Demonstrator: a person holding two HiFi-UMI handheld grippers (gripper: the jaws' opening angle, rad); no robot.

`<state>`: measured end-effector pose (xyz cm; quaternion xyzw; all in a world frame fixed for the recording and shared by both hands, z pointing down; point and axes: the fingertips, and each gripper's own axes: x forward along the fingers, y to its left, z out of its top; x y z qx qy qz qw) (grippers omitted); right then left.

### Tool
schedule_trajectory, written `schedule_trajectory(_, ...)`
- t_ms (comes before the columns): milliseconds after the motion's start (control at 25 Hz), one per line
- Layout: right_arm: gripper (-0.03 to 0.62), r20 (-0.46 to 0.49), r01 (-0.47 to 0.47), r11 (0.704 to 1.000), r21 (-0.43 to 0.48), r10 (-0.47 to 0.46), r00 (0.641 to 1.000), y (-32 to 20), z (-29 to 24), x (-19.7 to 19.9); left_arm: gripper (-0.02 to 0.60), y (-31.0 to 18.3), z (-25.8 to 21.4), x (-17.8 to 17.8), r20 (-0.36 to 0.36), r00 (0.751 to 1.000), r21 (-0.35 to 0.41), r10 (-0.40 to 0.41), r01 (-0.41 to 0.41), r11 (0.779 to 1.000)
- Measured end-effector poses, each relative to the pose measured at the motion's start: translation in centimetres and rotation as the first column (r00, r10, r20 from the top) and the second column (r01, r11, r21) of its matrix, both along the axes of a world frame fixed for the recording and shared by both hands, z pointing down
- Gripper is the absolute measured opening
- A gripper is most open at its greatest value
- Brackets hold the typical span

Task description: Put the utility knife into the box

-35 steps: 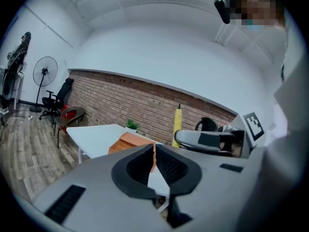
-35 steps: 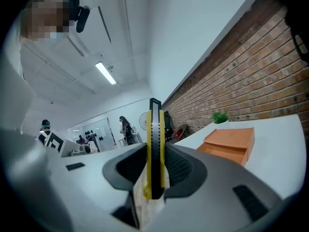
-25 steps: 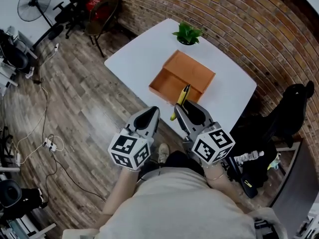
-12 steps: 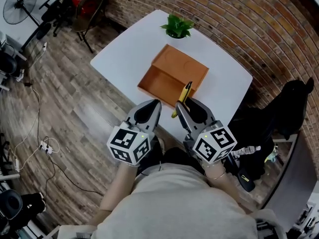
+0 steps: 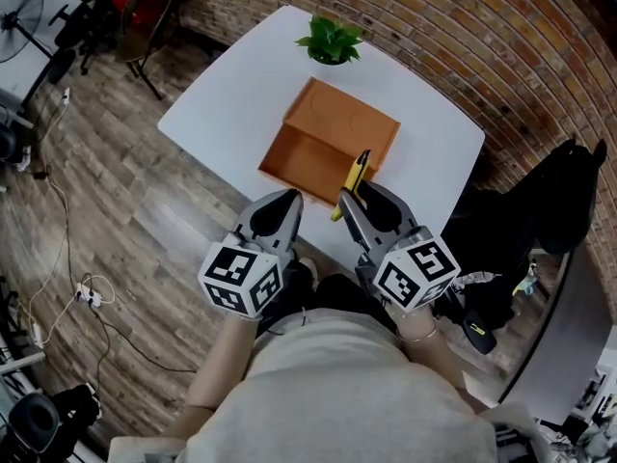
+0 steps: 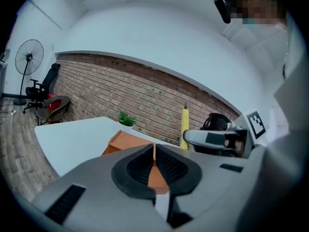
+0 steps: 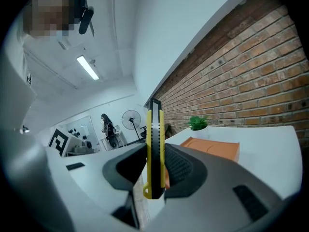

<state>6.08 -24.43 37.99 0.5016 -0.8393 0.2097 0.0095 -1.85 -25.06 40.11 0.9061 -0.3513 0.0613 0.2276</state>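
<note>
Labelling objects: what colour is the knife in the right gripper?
The knife is yellow with a black strip; best in the right gripper view.

Left side of desk (image 5: 217, 114) bare, right edge too — room to pass either side of box (image 5: 337, 128). Near edge to box lies open. Plant (image 5: 331, 39) at far corner, just behind box — brick wall (image 5: 453, 37) close beyond.
</note>
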Motion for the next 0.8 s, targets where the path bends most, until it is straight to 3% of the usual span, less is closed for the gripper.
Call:
schedule_trajectory(440, 0.115, -0.087, -0.003, 0.998, -0.065, -0.003, 0.996, -3.6, 1.8, -0.3, 0.015, -2.8, 1.9, -2.8, -0.007, 1.000, -0.103, -0.004, 0.003, 0.995)
schedule_trajectory(800, 0.115, -0.174, 0.002, 0.991, -0.136, -0.026, 0.984, -5.0, 5.5, 0.4, 0.015, -3.7, 4.4, -3.1, 0.011, 0.998, -0.159, 0.057, -0.054, 0.986)
